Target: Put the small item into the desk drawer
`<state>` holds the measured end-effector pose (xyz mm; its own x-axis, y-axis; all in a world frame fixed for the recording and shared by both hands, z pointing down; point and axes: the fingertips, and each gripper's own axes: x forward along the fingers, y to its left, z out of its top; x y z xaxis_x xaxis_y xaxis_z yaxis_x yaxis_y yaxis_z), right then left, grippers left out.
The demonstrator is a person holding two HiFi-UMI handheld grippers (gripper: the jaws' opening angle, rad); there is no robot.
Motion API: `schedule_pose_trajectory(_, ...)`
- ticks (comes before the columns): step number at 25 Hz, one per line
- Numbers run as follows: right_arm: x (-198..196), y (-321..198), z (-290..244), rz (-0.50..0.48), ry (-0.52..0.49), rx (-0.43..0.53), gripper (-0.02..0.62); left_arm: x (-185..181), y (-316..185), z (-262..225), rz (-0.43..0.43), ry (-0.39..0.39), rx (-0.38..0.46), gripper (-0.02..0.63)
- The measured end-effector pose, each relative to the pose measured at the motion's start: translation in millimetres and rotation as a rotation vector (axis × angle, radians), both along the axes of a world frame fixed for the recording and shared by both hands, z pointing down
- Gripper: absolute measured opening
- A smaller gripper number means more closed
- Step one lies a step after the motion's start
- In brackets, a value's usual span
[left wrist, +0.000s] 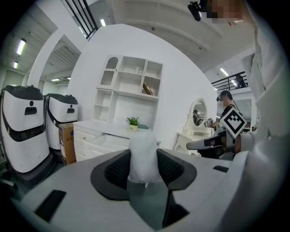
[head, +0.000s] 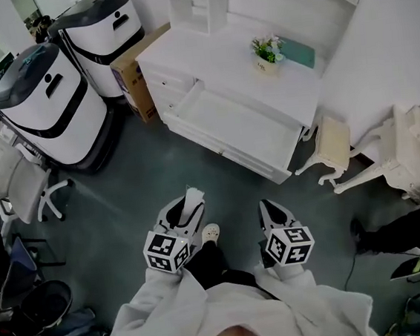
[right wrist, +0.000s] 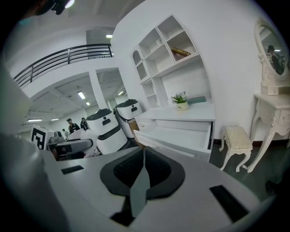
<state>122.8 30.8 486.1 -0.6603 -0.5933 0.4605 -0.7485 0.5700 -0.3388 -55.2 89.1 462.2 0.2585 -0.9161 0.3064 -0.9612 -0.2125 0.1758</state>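
My left tongs (left wrist: 144,168) are closed partway on the small white item (left wrist: 144,153). It is a pale, soft-looking wad standing upright between the two dark ribbed pads, and both pads press its sides. Its top pokes out past the tips, and its ragged lower edge sits down in the throat of the tongs. The opening is only as wide as the wad itself.

My right tongs (right wrist: 142,168) are empty and drawn together. In the right gripper view the two pads meet along a thin line with nothing between them.

In the head view both tongs sit in the lower middle of the frame, side by side but apart. They hang above the dark floor and touch nothing but what the left one carries. The white counter (head: 205,52) stands in the upper middle of the frame, well apart from both tongs. Its wide drawer (head: 239,127) is pulled out towards me, and its pale inside is showing. The small white item is therefore in my left tongs, short of the drawer and not in it.

A small potted plant (head: 266,49) stands on the counter top towards its right end. A pale stool (head: 332,147) stands on the floor just right of the drawer.
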Motion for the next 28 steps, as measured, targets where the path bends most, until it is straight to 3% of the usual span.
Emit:
schedule_pose_trajectory(16, -53, -67, 0, -0.021, 0.033, -0.005, 0.037, -51, -66, 6, -0.004, -0.014, -0.019, 0.187)
schedule_pose_trajectory(28, -75, -104, 2, 0.053, 0.028, 0.006, 0.037, -76, -109, 10, 0.079, -0.027, -0.018, 0.189)
